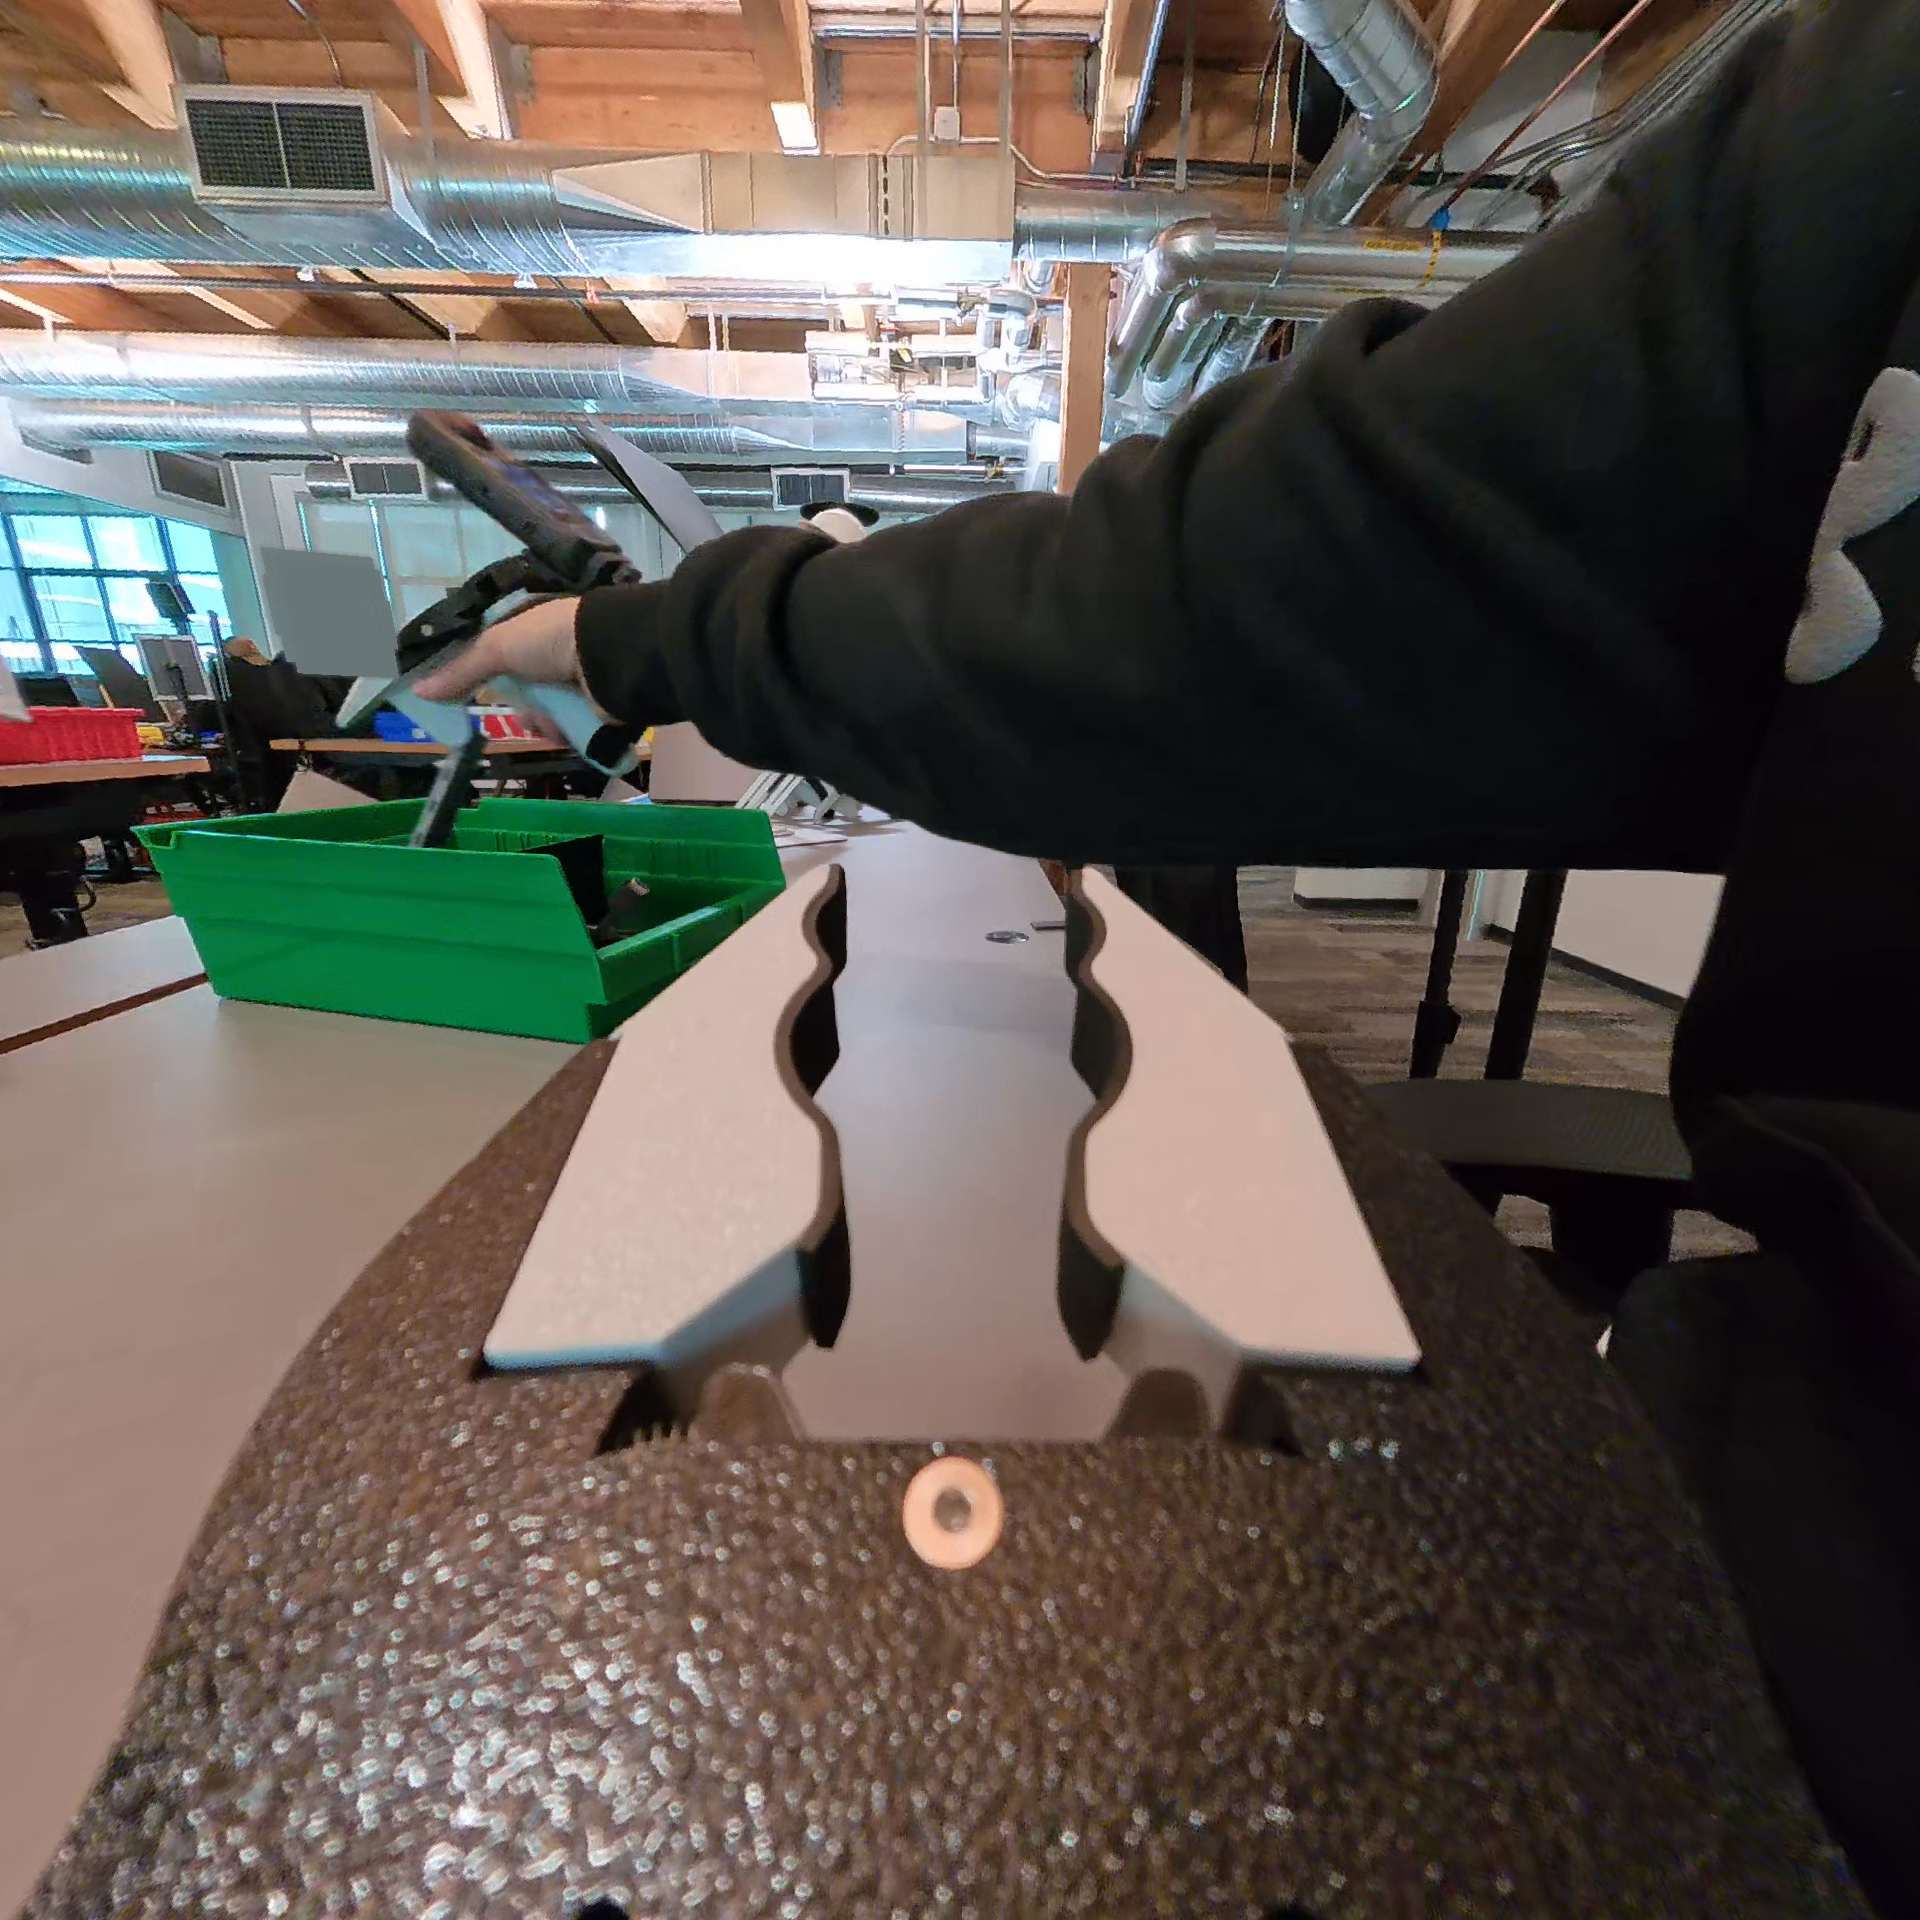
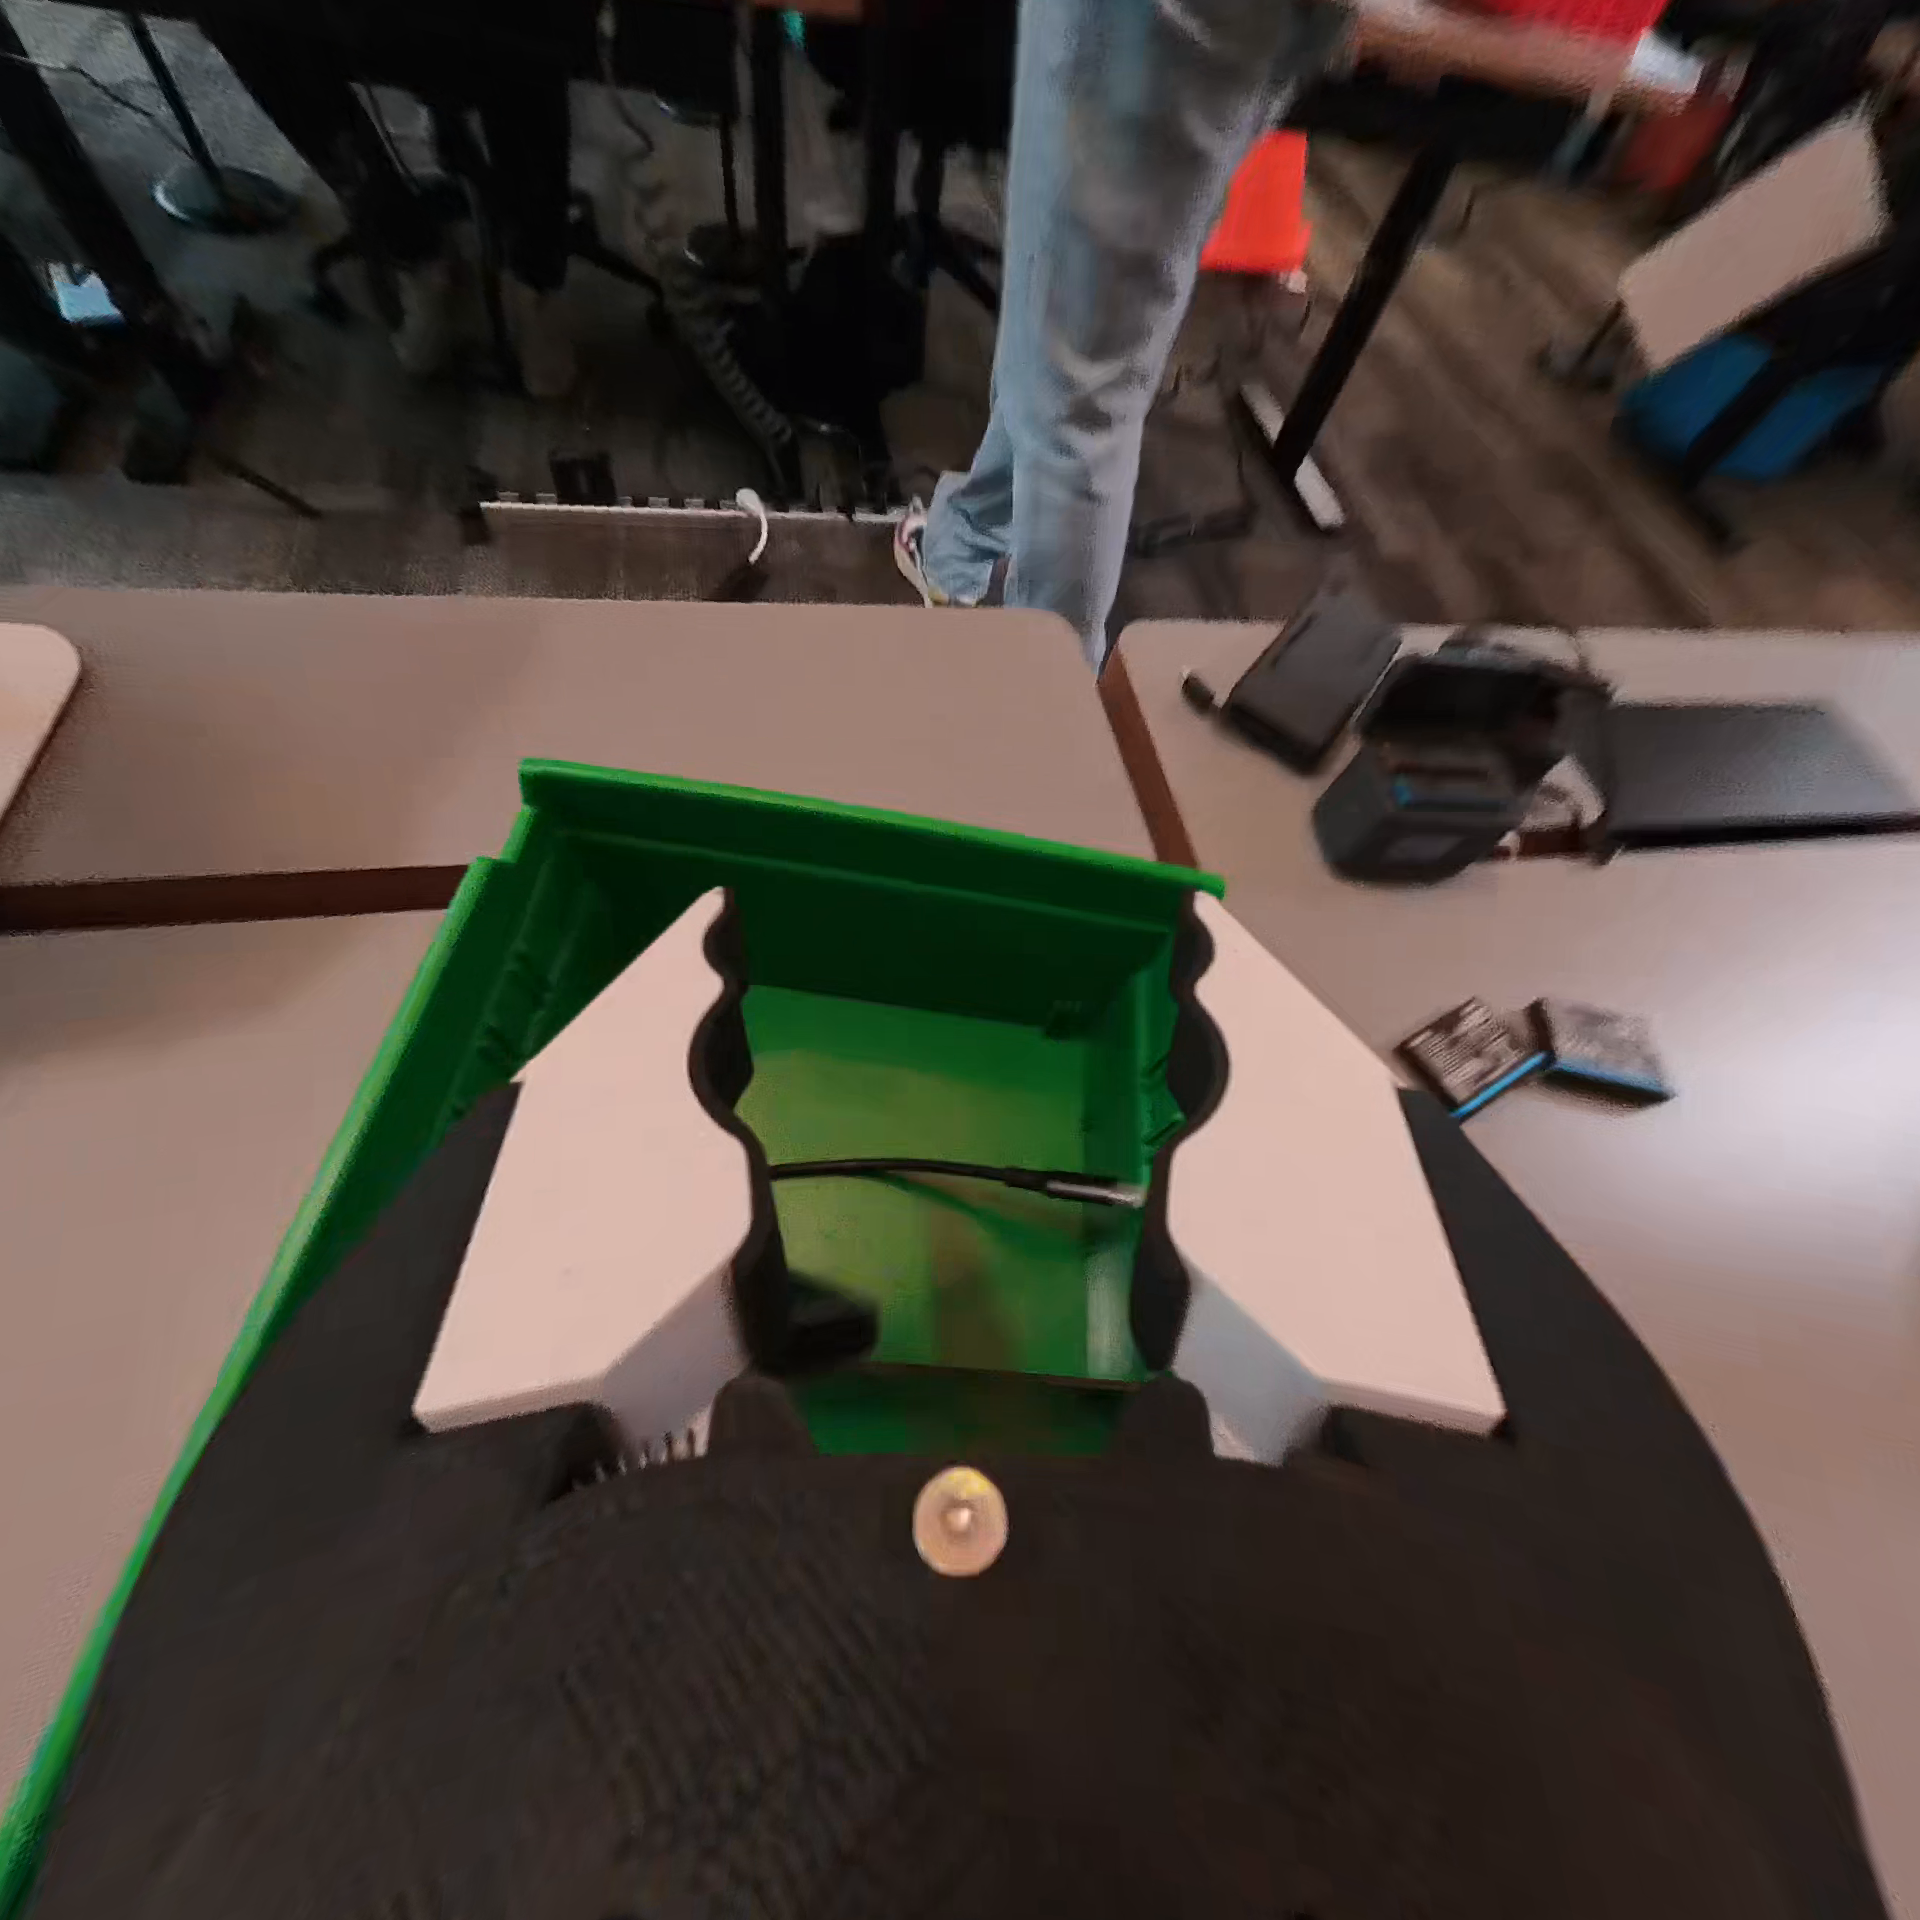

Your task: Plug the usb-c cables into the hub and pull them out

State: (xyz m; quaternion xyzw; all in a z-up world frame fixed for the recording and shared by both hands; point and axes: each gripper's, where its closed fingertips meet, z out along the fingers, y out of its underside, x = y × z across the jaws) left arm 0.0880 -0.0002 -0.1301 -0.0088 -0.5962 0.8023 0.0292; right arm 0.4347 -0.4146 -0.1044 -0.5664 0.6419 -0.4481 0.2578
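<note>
Over the green bin (image 2: 665, 831), a ribbed moulded-plastic tray on the matte grey table (image 2: 312, 727), the right gripper (image 2: 956, 1101) points down, jaws spread, grasping nothing. Its fingers (image 2: 623, 1174) are flat pale plates with wavy black rubber inner edges, set in a coarse-textured black body. Between them, on the bin floor, lies a thin black usb-c cable (image 2: 914, 1170), its metal plug near the right finger, not touching. A dark blocky item (image 2: 826, 1320), too blurred to identify, sits beside the left finger. Well apart, the left gripper (image 1: 951, 1081) hovers level above bare tabletop, jaws likewise spread and empty. A black sleeve (image 1: 1143, 644) crosses its view.
</note>
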